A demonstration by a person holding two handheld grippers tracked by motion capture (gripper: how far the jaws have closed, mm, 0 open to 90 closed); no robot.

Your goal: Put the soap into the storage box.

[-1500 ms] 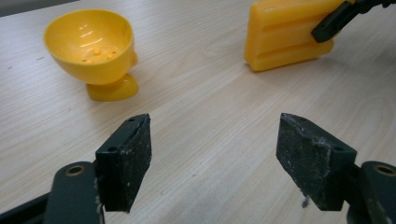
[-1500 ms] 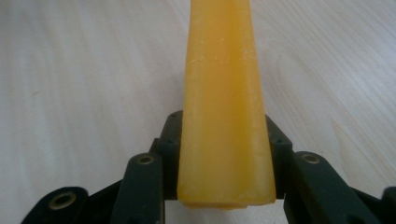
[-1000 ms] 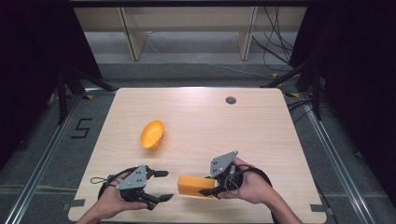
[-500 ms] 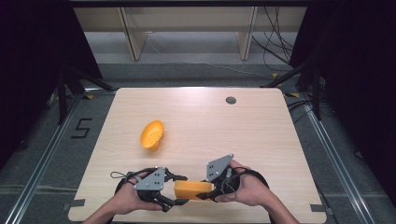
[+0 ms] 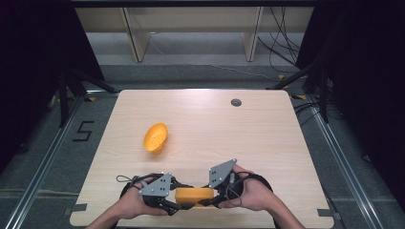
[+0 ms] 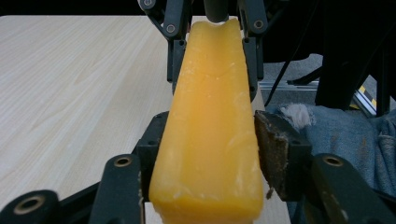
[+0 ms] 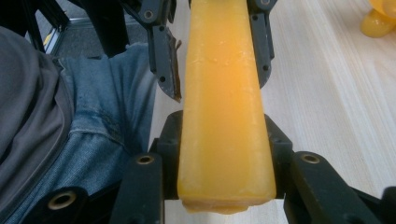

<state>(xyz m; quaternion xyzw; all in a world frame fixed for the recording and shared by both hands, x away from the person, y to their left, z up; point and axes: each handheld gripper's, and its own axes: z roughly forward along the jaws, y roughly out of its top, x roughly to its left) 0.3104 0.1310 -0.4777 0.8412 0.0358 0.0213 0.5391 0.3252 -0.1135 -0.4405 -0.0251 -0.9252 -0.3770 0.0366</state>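
Orange block (image 5: 193,194) held level between both tools above near edge of table (image 5: 267,138). Right tool (image 7: 224,135) clamped on one end, both jaws pressed against block sides. Left tool (image 6: 210,144) around opposite end: one jaw against block, other pad showing slim gap, so grip not certain. Hands (image 5: 248,193) wrap both tools. Orange bowl-like piece (image 5: 155,137) lies on table, well apart, far-left of block
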